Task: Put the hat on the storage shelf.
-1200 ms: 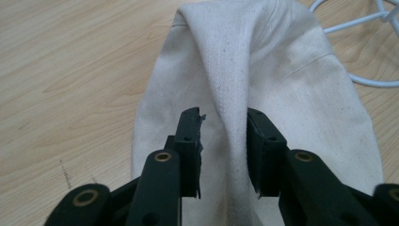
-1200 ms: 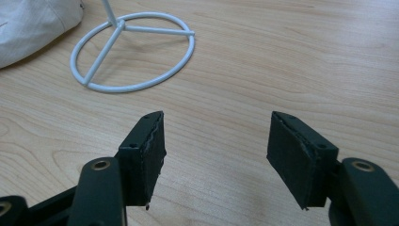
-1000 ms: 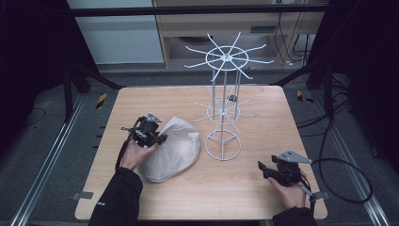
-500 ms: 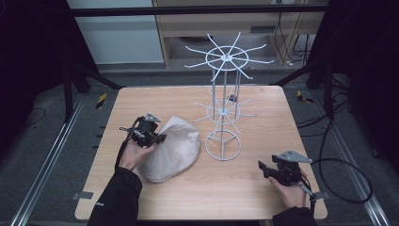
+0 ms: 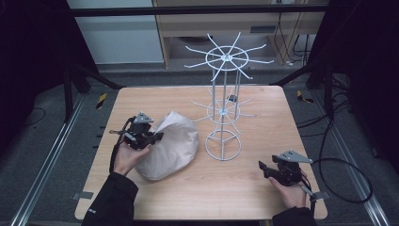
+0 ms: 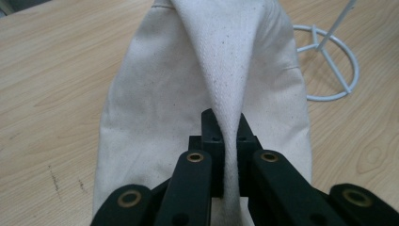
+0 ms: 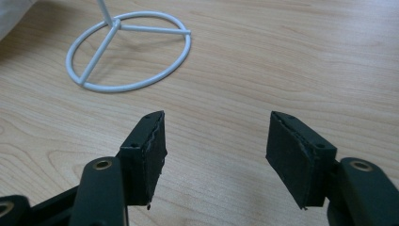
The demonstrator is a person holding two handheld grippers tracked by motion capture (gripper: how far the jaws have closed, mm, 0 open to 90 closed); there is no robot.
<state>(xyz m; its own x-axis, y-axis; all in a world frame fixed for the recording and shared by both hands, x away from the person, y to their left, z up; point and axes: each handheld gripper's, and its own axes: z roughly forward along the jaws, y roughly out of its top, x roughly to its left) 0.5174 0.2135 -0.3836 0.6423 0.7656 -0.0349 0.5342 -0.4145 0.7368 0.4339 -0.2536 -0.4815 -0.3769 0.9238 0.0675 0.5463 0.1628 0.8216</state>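
Note:
A cream cloth bag (image 5: pixel 171 146) lies on the wooden table (image 5: pixel 263 197), left of a white wire rack (image 5: pixel 224 113). My left gripper (image 5: pixel 157 137) is shut on a raised fold of the cloth bag (image 6: pixel 235 56), which stands up as a ridge between its jaws in the left gripper view. My left gripper (image 6: pixel 225 132) pinches that ridge tightly. My right gripper (image 5: pixel 262 168) rests low near the table's front right corner, open, with bare wood between the jaws of my right gripper (image 7: pixel 216 139). The rack's ring base (image 7: pixel 129 54) lies ahead of it to the left.
The wire rack has a ring base (image 5: pixel 223 145), a small middle tier of hooks and a wide top wheel of spokes (image 5: pixel 227 57). A cable (image 5: pixel 343 181) loops off the table's right side. Dark frame posts stand around the table.
The left gripper has lifted the pinched fold of the bag slightly; the cloth is pulled up more into a ridge. The right gripper has stayed where it was.

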